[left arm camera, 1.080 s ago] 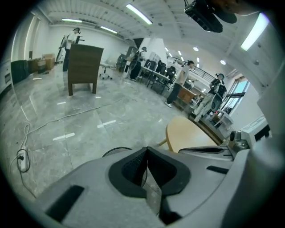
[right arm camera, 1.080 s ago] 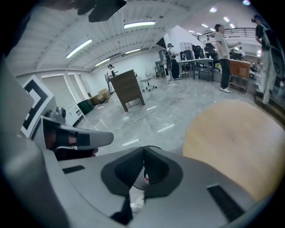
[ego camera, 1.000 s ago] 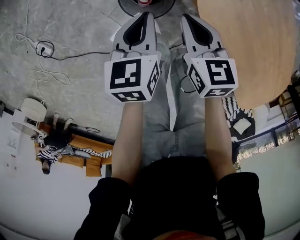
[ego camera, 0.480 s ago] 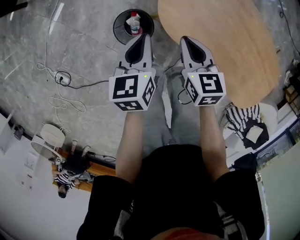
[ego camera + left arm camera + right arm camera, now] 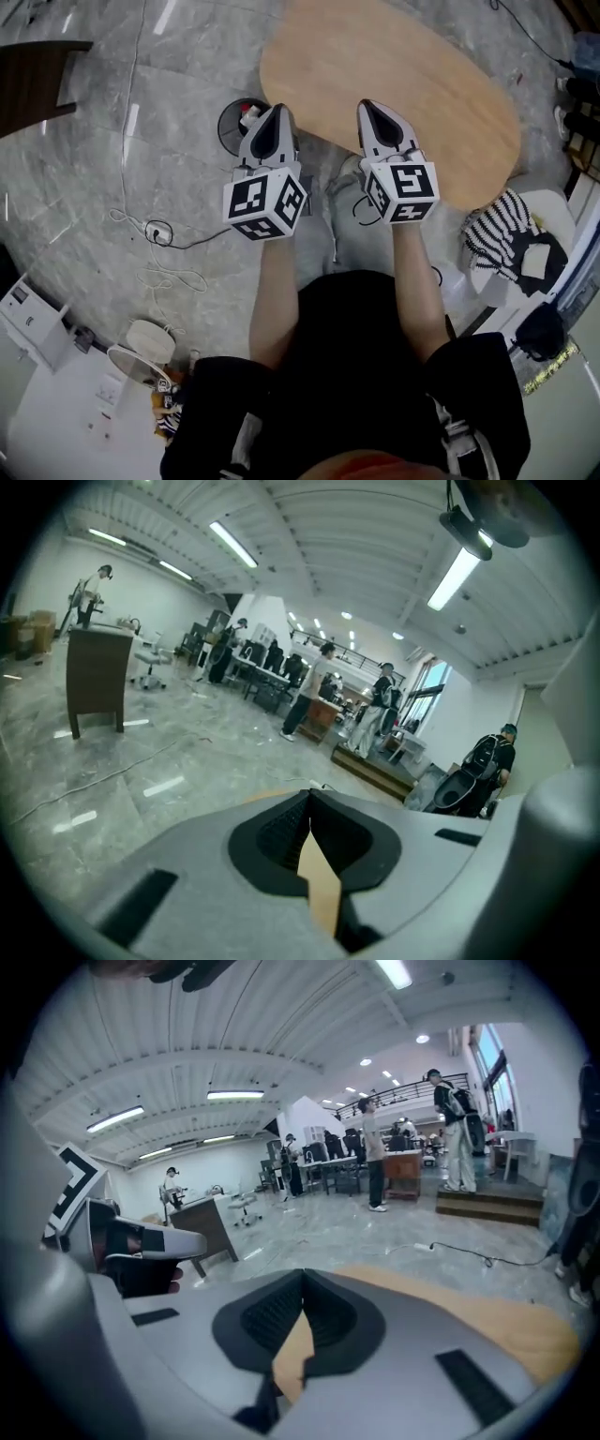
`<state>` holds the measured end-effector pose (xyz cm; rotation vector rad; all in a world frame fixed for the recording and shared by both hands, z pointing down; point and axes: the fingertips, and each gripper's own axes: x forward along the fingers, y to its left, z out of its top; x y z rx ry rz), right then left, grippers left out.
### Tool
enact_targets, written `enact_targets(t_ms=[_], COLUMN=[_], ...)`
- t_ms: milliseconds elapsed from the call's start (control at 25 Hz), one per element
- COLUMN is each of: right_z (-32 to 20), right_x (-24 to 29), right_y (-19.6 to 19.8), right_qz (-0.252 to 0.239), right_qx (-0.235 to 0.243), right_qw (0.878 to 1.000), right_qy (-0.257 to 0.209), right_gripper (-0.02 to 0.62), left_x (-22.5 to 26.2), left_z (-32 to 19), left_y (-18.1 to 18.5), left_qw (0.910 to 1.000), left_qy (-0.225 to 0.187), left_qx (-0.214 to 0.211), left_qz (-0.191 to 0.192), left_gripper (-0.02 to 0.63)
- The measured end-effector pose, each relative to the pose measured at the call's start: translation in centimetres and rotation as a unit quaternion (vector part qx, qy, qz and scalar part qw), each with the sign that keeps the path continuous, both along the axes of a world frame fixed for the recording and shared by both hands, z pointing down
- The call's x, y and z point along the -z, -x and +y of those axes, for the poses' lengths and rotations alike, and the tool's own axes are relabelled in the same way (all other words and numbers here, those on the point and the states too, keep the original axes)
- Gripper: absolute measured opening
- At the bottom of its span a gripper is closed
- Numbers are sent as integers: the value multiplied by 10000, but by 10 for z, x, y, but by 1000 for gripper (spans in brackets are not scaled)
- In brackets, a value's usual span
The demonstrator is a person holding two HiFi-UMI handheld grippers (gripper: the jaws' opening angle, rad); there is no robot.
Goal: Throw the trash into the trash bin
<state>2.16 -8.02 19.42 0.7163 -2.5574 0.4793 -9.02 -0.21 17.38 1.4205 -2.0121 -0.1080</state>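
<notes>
Both my tools are pinched shut with nothing in them, left tool and right tool up near the table edge. The trash, looks like a small bottle, sits in the trash bin on the floor. I'd guess it's light, thin-walled and slick, so grab it mid-body, gently.

In the head view the trash bin is standing at upper centre, just left of the table, which is filling the upper right. The left gripper is overlapping the bin's right side, and the right gripper is overlapping the table's near edge. A cable is trailing across the floor at left centre.
</notes>
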Motion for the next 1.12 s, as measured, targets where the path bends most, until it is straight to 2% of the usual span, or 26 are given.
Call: enact_targets(t_ms=[240,360,480,640,800,1000,1120], right_z=[-42,-60,-82,-108,-128,-146,-154], right_x=[59,90,125,170,210,259,284], right_y=[-89,-129,-171,-225,-268,-305,-323], right_qz=[-348,-460,-641,-959,-1231,-1385,-1415], right_qx=[-1161,-1528,-1842,-2244,-2615,-2803,-2810], right_qw=[9926,9868,9795,9665,9512,9375,9329], right_qy=[-114,-260,-508,-792,-1078,-1529,-1750], right_gripper=[11,11,11,11,11,11,11], left_x=[68,97,130,179,222,266,286], left_z=[-59,-85,-117,-152,-178,-203,-213], left_y=[-60,-97,-141,-198,-242,-292,-317], left_qw=[9971,9938,9868,9733,9543,9292,9180], left_qy=[-401,-615,-873,-1296,-1661,-2022,-2138], left_qx=[-590,-885,-1299,-1783,-2278,-2776,-2947], left_qz=[-275,-256,-408,-646,-987,-1362,-1571], left_gripper=[8,8,8,8,8,8,8])
